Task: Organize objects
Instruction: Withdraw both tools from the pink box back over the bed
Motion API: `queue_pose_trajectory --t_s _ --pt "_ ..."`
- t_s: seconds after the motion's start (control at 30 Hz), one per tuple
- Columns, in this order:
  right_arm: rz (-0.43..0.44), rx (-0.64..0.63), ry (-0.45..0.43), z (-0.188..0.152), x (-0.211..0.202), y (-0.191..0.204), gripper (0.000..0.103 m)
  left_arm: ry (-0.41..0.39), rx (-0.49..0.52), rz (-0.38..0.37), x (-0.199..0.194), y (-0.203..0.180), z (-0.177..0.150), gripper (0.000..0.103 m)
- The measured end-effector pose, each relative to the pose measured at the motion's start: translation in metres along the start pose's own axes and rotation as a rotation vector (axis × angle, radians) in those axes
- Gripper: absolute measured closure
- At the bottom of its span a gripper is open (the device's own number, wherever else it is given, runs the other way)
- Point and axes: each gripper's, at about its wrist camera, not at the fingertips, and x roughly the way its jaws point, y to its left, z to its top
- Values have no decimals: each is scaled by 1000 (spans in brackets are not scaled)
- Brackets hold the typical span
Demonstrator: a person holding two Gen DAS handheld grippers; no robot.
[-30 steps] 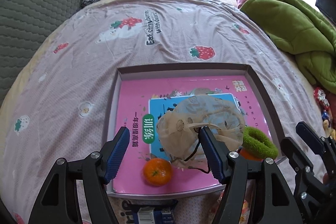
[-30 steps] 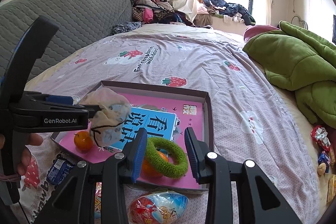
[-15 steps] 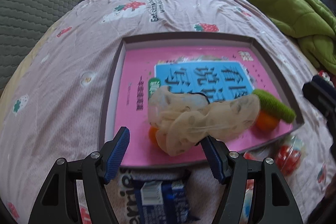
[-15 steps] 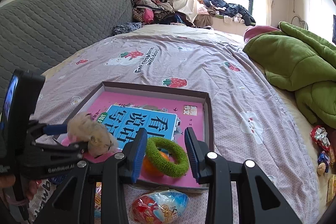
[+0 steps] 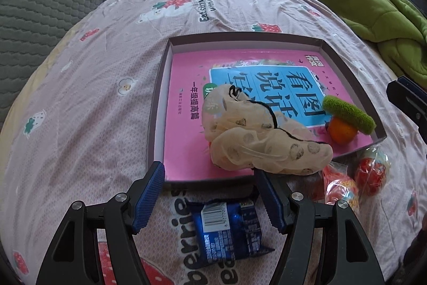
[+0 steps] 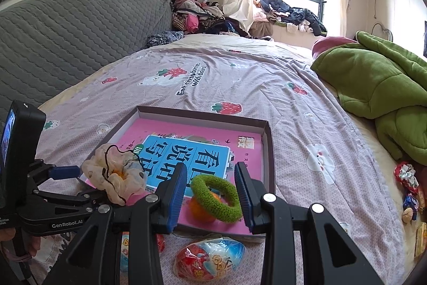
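**Inspector A:** Bedding first: we note a strawberry-print bedsheet (image 5: 88, 103) with a shallow cardboard box (image 5: 157, 108) set on it. That box is our landmark.

**Inspector B:** Agreed. Starting at the left gripper (image 5: 210, 194): we find its jaws spread wide and nothing between them. It hangs just outside the box's near edge, directly over a blue snack packet (image 5: 226, 229) lying on the sheet.

**Inspector A:** We judge the packet to be the next pick. To do it well, we would lower straight down, straddle the packet across its narrow width and close on the body, not the crimped end, since the wrapper looks slippery.

**Inspector B:** Outward from there: the sheer spotted pouch (image 5: 256, 140) lies inside the box at its near edge, slumped over a pink book (image 5: 184, 135). We cannot tell whether it overhangs the rim.

**Inspector A:** The right gripper (image 6: 210, 194) stands partly open at the box's near right corner, framing a green fuzzy ring (image 6: 216, 194) resting on an orange (image 6: 200, 207). We see no pad pressing it, so it grasps nothing.

**Inspector B:** Wrapped toy eggs (image 6: 210, 258) remain outside the box, just beside its near edge.
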Motion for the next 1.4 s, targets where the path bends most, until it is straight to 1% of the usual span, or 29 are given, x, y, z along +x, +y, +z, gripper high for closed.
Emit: queue_pose_trajectory --t_s 0.13,0.27,0.47,0.67,0.9,0.97,1.03,1.27,1.4 --pt "4 -1 -7 1 -4 1 66 6 4 15 -2 1 0 32" --pt "5 2 -15 3 -8 1 66 6 9 5 -6 -2 3 32" --pt "6 13 -29 5 -16 -3 66 -20 14 -1 -21 -8 13 32" --pt "8 32 -45 9 -24 -8 66 -55 7 6 -32 -12 32 32" --pt "13 39 -65 13 -35 -13 66 -101 11 -10 -48 -23 50 32" --pt "15 41 -69 14 -38 -13 63 -111 12 -16 -54 -25 51 32" --pt "21 45 -74 14 -41 -14 57 -119 16 -18 -58 -27 50 32" --pt "26 40 -89 14 -55 -12 56 -158 15 -23 -77 -28 43 32" --pt "23 33 -108 13 -65 -9 52 -192 14 -19 -91 -25 37 32"
